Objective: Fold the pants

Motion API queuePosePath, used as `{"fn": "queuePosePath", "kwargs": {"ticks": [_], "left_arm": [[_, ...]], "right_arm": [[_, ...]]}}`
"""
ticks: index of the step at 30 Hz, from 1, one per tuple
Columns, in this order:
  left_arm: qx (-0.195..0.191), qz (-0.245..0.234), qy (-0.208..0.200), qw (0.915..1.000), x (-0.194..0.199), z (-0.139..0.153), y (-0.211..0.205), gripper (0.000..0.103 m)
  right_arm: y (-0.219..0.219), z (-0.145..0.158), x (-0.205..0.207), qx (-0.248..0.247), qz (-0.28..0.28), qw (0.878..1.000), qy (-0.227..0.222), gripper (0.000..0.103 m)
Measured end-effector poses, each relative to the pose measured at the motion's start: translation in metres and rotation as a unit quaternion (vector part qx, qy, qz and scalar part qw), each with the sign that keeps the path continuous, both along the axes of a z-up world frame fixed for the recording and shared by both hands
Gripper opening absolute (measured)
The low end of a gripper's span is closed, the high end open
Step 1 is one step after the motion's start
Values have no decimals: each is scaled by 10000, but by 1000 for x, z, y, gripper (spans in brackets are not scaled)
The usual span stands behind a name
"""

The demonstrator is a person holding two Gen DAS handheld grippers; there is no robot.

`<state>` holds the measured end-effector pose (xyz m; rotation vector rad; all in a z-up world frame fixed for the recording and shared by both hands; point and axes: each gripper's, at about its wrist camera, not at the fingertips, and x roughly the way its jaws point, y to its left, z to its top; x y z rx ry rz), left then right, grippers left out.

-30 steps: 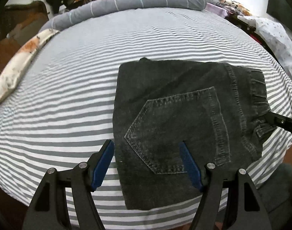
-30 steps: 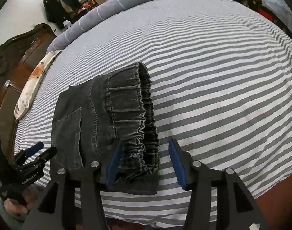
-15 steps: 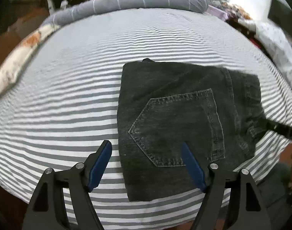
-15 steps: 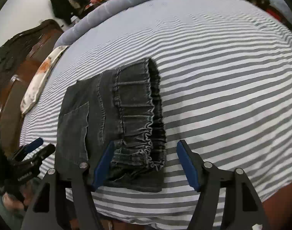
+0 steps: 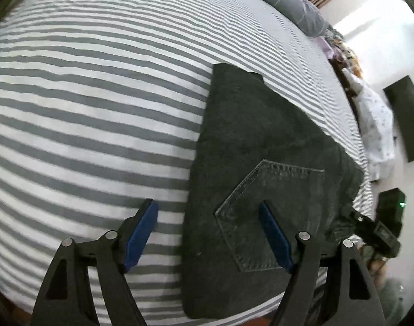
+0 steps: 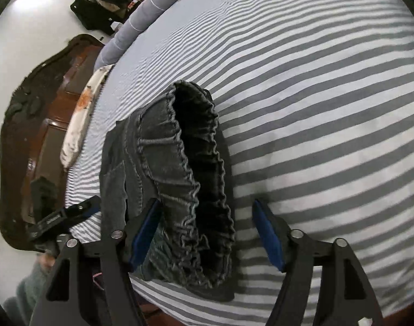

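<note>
Both claws let go: left claw (image 5: pixel 208 237) spread wide over the folded edge, right claw (image 6: pixel 207 233) just opened further, straddling the waistband without pinching. Pants (image 5: pixel 261 163) lying folded square on the striped bed (image 5: pixel 84 108). Fold looking nearly finished.

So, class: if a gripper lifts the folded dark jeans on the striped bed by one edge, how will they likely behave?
The folded jeans would probably droop and unfold: they are soft stacked layers. The gathered elastic waistband looks bulky, so that end likely sags heaviest. On the striped sheet, pushing would probably bunch them, not slide them.
</note>
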<state>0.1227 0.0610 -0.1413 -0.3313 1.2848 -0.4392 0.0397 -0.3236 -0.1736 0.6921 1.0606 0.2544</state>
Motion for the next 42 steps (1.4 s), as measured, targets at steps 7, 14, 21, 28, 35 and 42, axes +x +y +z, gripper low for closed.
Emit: {"fn": "queuePosePath", "kwargs": {"ticks": [7,14,21,28,35,42], "left_arm": [[-259,-311,-175,9990,2,-1,-17,73],[-51,-537,-615,9967,-6,12,-33,26],[-885,-164,-1215,9885,-11,59,-15,14],[-830,382,-1679,9816,43,100,13,14],[23,663,-1390,9881,117,68,20,15],[771,909,-941,9884,138,12,25,53]], "right_arm": [[7,-5,10,386,171,9986,-314,74],[34,7,12,551,340,9972,-372,28],[54,56,30,713,157,9951,-667,25],[72,92,109,542,334,9934,-957,25],[107,59,195,224,533,9956,-735,25],[113,33,207,-846,238,9946,-550,66]]}}
